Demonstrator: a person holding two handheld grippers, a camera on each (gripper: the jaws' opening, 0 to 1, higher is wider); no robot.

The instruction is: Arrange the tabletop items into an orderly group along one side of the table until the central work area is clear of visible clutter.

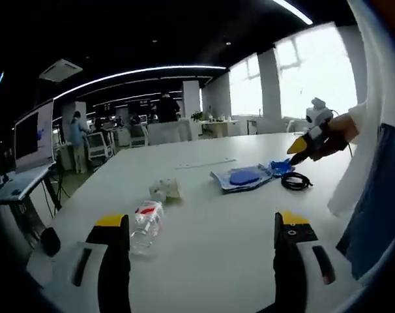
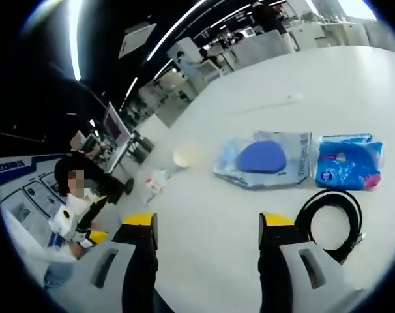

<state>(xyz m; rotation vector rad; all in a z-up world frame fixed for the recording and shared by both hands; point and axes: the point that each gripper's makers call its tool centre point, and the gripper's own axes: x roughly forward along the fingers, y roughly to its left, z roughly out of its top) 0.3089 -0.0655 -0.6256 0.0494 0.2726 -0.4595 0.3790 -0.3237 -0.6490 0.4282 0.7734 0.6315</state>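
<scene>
Left hand-held gripper (image 1: 202,231) hovers low over the white counter (image 1: 217,261), jaws spread wide, nothing between them. Just ahead of its left jaw lies a clear bottle (image 1: 146,225) on its side, red label up. Beyond that, a crumpled wad (image 1: 165,190). Farther off to the right, a clear bag (image 1: 244,177) with a blue disc inside, a blue packet (image 1: 281,167) touching its far end, and a black cable coil (image 1: 296,180) beside it.

Right hand-held gripper (image 2: 207,228) hangs above that same cluster, jaws wide and empty. The coil (image 2: 332,222) sits just right of its right jaw; the packet (image 2: 349,162) and bag (image 2: 266,158) lie ahead, side by side. The bottle (image 2: 156,183) lies well off to the left, with the wad (image 2: 185,155) beyond it.

In the left gripper view the right hand-held gripper (image 1: 300,147) points down at the packet.
</scene>
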